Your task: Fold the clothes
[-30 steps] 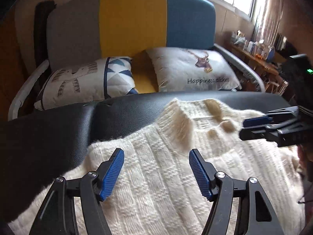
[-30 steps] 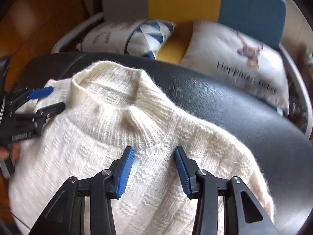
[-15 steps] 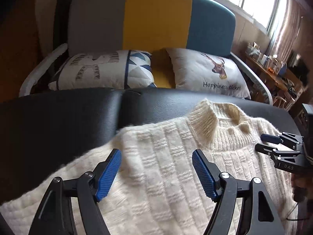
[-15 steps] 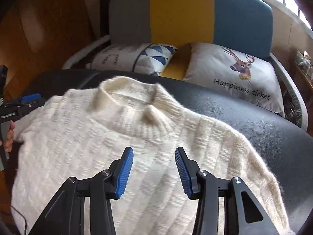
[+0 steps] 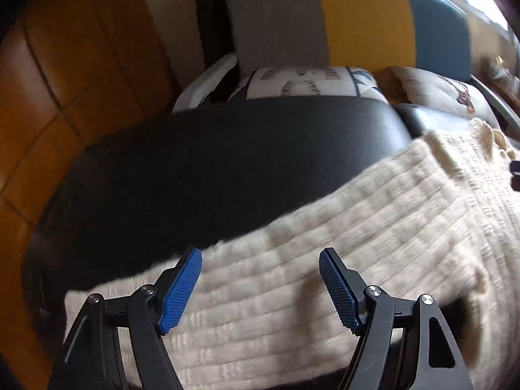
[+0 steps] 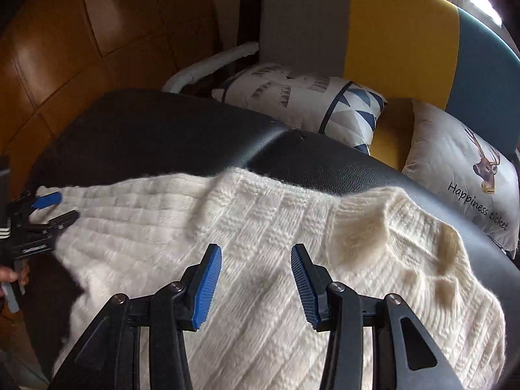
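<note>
A cream knit sweater [image 5: 373, 221] lies spread flat on a black leather surface [image 5: 195, 162]. My left gripper [image 5: 260, 260] hovers open over the sweater's left end, near its far edge, with nothing between the blue pads. My right gripper [image 6: 256, 253] is open above the sweater [image 6: 156, 227] just left of the ribbed collar [image 6: 390, 224], also holding nothing. In the right wrist view the left gripper [image 6: 53, 209] shows at the left edge, with a hand below it, over the sweater's left end. The picture is blurred by motion.
Behind the black leather surface [image 6: 146, 130] stands a sofa [image 6: 390, 32] with a grey, yellow and teal back. A patterned pillow [image 6: 292, 97] and a deer pillow [image 6: 461, 169] lie on it. Orange-brown floor tiles [image 5: 65, 81] lie to the left.
Both grippers have slid left over the sweater. The left went from the collar area to the left end, its jaws a little wider. The right crossed from the right shoulder to left of the collar.
</note>
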A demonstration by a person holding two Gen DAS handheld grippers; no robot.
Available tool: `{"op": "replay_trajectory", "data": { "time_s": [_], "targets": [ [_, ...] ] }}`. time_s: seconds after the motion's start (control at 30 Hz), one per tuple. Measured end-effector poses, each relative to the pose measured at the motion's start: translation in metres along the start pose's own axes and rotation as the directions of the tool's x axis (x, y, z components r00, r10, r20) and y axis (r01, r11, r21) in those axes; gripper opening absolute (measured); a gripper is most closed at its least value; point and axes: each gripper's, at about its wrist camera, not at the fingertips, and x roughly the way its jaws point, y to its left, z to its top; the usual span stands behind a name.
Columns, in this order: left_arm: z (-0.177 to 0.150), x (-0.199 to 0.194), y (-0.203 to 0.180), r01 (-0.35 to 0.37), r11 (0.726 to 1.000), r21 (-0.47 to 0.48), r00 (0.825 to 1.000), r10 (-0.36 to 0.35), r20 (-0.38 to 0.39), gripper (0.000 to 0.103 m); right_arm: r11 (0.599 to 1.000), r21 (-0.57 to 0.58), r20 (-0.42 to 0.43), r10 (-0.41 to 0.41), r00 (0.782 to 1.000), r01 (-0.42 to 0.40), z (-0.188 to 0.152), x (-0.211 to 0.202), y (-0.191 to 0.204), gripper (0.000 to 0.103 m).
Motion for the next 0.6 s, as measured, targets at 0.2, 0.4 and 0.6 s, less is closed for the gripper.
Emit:
{"op": "replay_trajectory", "data": {
  "time_s": [0.2, 0.4, 0.6],
  "targets": [
    [-0.033, 0.005, 0.048, 0.074, 0.972, -0.224, 0.997, -0.075, 0.004, 0.087, 0.997, 0.042, -0.004, -0.064, 0.998, 0.064, 0.014, 0.023, -0.006, 0.048],
    [-0.022, 0.009, 0.053, 0.059, 0.968, -0.242, 0.997, -0.069, -0.033, 0.091, 0.996, 0.079, -0.001, -0.033, 0.999, 0.033, 0.008, 0.003, -0.006, 0.048],
    [-0.029, -0.05, 0.031, 0.312, 0.91, -0.274, 0.95, -0.302, 0.078, 0.087, 0.998, 0.021, 0.064, 0.066, 0.996, -0.067, -0.045, -0.066, 0.023, 0.05]
  ]
}}
